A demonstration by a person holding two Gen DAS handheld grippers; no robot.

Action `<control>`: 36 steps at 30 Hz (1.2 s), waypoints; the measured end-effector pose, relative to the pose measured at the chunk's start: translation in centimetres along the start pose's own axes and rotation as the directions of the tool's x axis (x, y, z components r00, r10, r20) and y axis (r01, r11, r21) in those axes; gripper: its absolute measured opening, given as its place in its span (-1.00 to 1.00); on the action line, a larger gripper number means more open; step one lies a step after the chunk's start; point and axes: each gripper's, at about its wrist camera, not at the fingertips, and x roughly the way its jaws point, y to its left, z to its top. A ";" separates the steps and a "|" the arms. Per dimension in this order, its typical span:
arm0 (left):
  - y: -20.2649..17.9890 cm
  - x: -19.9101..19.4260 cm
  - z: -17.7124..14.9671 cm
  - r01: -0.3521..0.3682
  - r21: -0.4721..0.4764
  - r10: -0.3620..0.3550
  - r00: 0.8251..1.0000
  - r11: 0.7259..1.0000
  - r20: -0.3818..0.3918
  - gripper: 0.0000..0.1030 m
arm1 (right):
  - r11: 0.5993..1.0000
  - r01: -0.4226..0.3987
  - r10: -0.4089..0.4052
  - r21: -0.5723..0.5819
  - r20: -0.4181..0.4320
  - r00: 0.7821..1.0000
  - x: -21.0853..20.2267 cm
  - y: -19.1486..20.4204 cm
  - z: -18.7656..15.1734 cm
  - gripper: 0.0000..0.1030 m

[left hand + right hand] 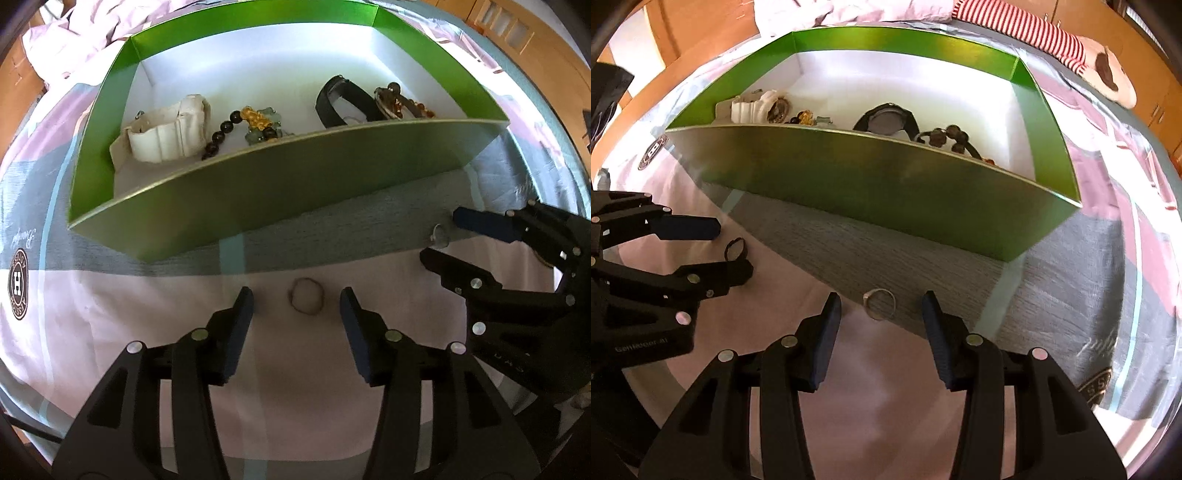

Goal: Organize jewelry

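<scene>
You are bracketing two rings on the bedsheet, both outside the box and near its front wall. The dark ring is lying between the spread fingers of your left gripper; the silver ring between those of your right gripper. Neither is gripped. Next: close, lift, carry over the wall. Already boxed: two watches, two bracelets.
</scene>
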 end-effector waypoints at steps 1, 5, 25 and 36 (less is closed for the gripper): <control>0.0 0.0 0.0 -0.004 0.005 0.004 1.000 1.000 0.003 -0.04 | 1.000 -0.004 0.004 -0.003 0.000 1.000 -0.1 0.0 0.0 -0.31; -0.2 0.0 -0.2 -0.037 0.022 0.037 0.999 0.999 0.010 -0.33 | 1.000 -0.020 0.020 -0.018 -0.005 1.000 -0.2 0.3 0.0 -0.65; 2.6 -9.6 0.8 0.039 0.022 -0.044 0.966 0.999 0.255 -0.62 | 0.992 -0.099 0.073 0.083 0.275 0.959 -7.9 -2.4 3.7 -0.65; 5.8 -7.0 9.2 -0.031 -0.059 0.045 0.966 0.998 0.253 -0.62 | 0.985 -0.092 0.045 0.149 0.294 0.955 -3.5 -4.1 9.1 -0.65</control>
